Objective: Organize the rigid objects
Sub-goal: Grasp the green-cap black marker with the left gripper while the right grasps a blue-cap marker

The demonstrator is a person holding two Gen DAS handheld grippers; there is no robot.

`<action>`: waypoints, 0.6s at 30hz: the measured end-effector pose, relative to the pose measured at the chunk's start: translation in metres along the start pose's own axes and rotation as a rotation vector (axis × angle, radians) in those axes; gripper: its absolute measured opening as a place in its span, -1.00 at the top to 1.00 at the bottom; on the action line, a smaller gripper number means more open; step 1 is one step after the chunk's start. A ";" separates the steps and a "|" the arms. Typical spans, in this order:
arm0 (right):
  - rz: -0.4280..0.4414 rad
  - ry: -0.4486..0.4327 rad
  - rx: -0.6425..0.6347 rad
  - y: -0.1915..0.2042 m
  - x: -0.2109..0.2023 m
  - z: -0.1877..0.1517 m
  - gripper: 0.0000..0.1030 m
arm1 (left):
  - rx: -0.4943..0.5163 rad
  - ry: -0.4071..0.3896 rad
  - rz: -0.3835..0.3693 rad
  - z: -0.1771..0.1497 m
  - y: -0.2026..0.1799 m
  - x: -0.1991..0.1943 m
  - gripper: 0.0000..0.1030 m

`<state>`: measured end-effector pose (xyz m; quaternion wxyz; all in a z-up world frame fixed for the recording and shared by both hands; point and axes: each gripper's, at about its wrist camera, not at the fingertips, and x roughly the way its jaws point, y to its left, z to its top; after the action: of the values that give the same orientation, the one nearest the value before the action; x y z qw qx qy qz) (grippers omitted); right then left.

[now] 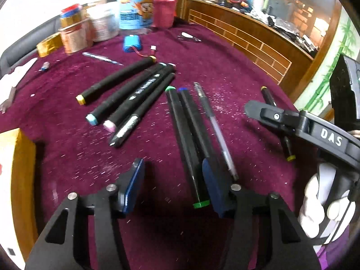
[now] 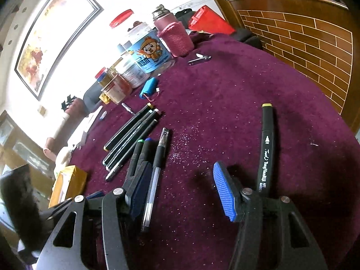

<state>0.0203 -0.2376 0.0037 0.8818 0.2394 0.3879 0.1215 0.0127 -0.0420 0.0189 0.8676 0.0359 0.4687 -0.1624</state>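
Note:
On the purple cloth (image 1: 220, 67) lie four black markers and pens fanned together (image 1: 126, 94). Beside them are a green-capped marker (image 1: 186, 144), a blue-capped marker (image 1: 193, 112) and a clear gel pen (image 1: 213, 126). My left gripper (image 1: 174, 186) is open low over the cloth. The green marker's near end lies between its jaws, close to the right pad (image 1: 213, 186). My right gripper (image 2: 182, 191) is open too, with the gel pen (image 2: 153, 180) beside its left finger. A yellow-capped marker (image 2: 266, 148) lies just outside its right finger (image 2: 225, 193).
Jars, a blue-labelled tub (image 1: 135, 11) and a pink-sleeved bottle (image 1: 165, 6) stand along the far edge. A blue battery pack (image 1: 132, 42) and nail clippers (image 1: 189, 37) lie before them. A yellow box (image 1: 20, 168) is at the left, a wooden counter (image 1: 247, 36) at the right.

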 end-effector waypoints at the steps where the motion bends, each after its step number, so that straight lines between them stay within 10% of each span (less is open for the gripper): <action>1: 0.004 0.000 -0.003 0.001 -0.001 0.000 -0.01 | 0.009 0.010 0.018 0.001 -0.001 0.003 0.19; 12: 0.008 0.031 0.001 0.002 0.005 -0.002 -0.03 | 0.099 0.008 0.111 0.027 -0.015 0.024 0.30; 15: -0.012 0.037 -0.027 0.005 0.008 -0.004 -0.04 | 0.106 0.007 0.059 0.019 -0.013 0.016 0.77; 18: -0.016 0.036 -0.035 0.006 0.008 -0.004 -0.06 | 0.080 0.023 0.040 -0.001 0.002 0.001 0.77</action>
<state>0.0226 -0.2279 -0.0011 0.8796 0.2186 0.4036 0.1253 0.0126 -0.0404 0.0175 0.8631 0.0820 0.4708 -0.1631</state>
